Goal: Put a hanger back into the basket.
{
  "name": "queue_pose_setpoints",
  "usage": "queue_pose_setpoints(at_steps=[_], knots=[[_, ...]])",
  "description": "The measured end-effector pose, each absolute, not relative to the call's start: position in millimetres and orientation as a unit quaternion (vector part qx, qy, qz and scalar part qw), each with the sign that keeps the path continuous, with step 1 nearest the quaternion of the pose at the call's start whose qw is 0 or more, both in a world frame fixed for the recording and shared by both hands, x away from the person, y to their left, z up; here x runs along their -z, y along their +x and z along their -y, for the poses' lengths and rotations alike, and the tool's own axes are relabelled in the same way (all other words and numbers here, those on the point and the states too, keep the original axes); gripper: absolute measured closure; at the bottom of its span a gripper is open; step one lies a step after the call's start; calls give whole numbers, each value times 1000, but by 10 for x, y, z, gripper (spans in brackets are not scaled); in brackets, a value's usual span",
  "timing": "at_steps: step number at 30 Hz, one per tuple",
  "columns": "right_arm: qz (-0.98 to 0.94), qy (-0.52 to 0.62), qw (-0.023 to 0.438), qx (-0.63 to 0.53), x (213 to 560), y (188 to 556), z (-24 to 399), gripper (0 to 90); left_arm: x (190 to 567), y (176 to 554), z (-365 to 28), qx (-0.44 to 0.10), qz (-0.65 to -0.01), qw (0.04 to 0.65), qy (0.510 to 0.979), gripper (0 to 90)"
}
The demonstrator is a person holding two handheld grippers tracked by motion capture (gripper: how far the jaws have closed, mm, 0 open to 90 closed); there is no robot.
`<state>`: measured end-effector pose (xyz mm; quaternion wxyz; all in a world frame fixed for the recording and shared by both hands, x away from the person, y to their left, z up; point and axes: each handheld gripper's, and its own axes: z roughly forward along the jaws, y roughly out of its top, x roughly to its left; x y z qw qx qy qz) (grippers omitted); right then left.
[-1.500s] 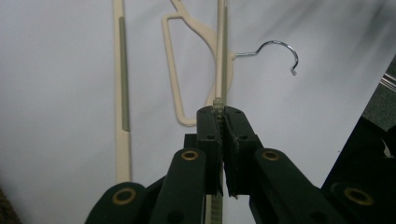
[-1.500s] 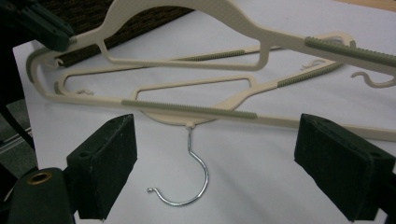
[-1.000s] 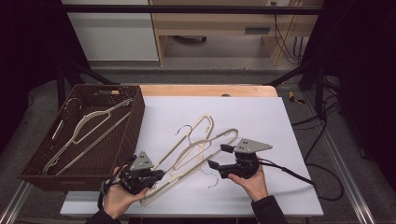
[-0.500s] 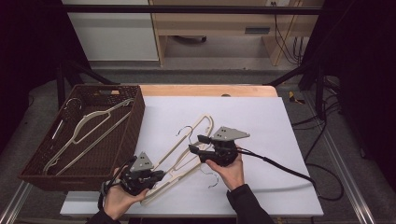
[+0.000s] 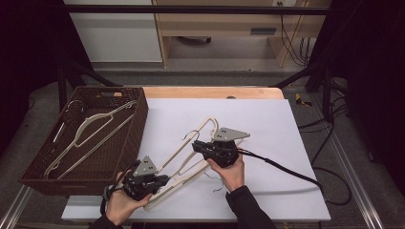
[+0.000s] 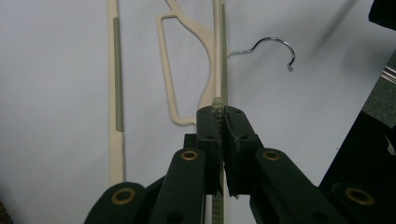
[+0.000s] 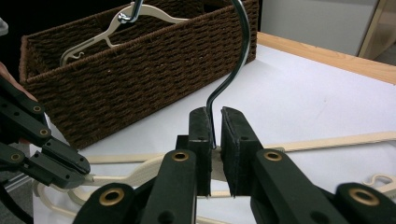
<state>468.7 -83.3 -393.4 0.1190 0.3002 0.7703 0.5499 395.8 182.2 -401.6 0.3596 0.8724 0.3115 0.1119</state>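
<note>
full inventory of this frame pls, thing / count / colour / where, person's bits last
hangers on the table: at least two, cream with metal hooks, lying overlapped on the white sheet between the two grippers
metal hook: one, silver, rising between the right gripper's jaws
hanger in the basket: one, cream, lying slantwise inside
basket: one, dark brown wicker, left side of the table
white sheet: one, covers most of the table top
table: one, light wood edge at the far side
cabinet: one, white, behind the table
left gripper: black, shut on a hanger's ribbed bar
right gripper: black, jaws have just been closing around the hook's wire
hands: two, at the near edge
</note>
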Motion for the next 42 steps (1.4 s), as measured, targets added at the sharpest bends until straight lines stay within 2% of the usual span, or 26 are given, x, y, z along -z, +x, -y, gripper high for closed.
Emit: queue_pose_setpoints(at_steps=[3, 6, 10, 14, 20, 22, 25, 26, 31, 42], knots=[[-770, 299, 122, -550, 3932, 4674, 834, 834, 4001, 3960, -1800, -116, -307, 357, 874, 831], [-770, 299, 125, -550, 3935, 4668, 833, 835, 3959, 3979, -1742, -121, -301, 353, 878, 694], [-770, 299, 123, -550, 3933, 4669, 833, 834, 3941, 4083, -1624, -118, -296, 348, 881, 648], [-773, 297, 124, -547, 3924, 4657, 843, 834, 4011, 4222, -1511, -118, -304, 334, 884, 685], [-775, 293, 125, -545, 3916, 4644, 852, 833, 4083, 4228, -1488, -104, -305, 319, 891, 770], [-775, 294, 125, -546, 3918, 4647, 850, 832, 4086, 4219, -1487, -95, -304, 322, 892, 841], [-775, 294, 125, -546, 3917, 4645, 851, 825, 4082, 4201, -1476, -100, -304, 326, 890, 854], [-775, 293, 127, -545, 3914, 4641, 855, 810, 4077, 4194, -1482, -99, -305, 331, 887, 856], [-775, 286, 137, -547, 3863, 4567, 919, 588, 3969, 4136, -1529, -115, -300, 358, 877, 858], [-757, 285, 153, -567, 3631, 4359, 1298, 346, 3703, 4062, -1614, -138, -296, 396, 858, 858]])
